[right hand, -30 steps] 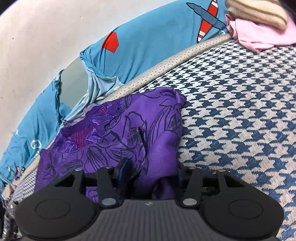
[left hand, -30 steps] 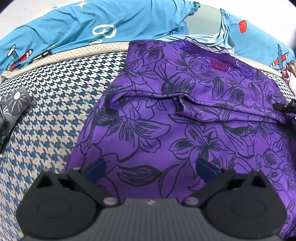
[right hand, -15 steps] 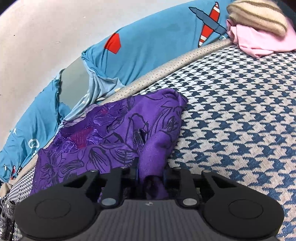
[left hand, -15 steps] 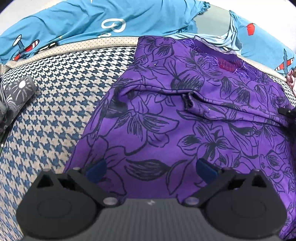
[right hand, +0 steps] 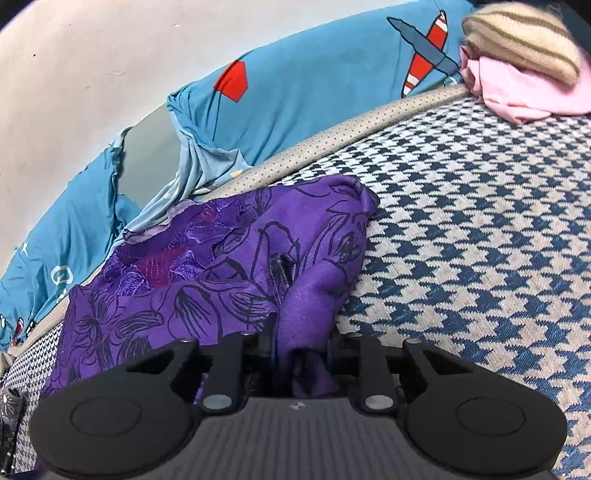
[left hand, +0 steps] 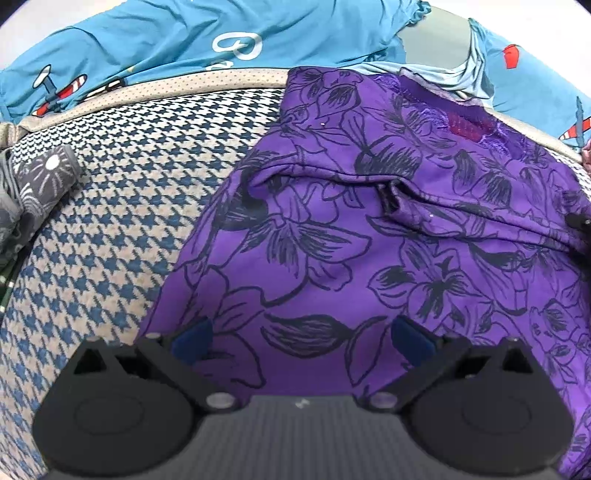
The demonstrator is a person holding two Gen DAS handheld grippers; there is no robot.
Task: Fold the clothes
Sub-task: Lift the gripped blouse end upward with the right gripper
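Observation:
A purple garment (left hand: 332, 240) with black flower outlines lies spread on the houndstooth surface (left hand: 110, 221), a crease running across its middle. My left gripper (left hand: 301, 338) hovers over its near part, open, blue pads wide apart with only flat fabric under them. In the right wrist view the same purple garment (right hand: 221, 280) bunches at its right edge. There my right gripper (right hand: 301, 350) is closing, its jaws pinching a raised fold of the cloth. A black tip of the right gripper (left hand: 580, 221) shows at the far right of the left wrist view.
A blue airplane-print sheet (left hand: 184, 33) lies along the back against a pale wall (right hand: 92, 55). A grey patterned garment (left hand: 37, 184) sits at the left. Pink cloth (right hand: 517, 92) under a striped beige knit (right hand: 517, 33) is piled at the back right. Houndstooth surface (right hand: 480, 240) stretches to the right.
The right jaws have drawn together from half open onto a gathered fold of the purple garment. The left gripper stays open over the cloth.

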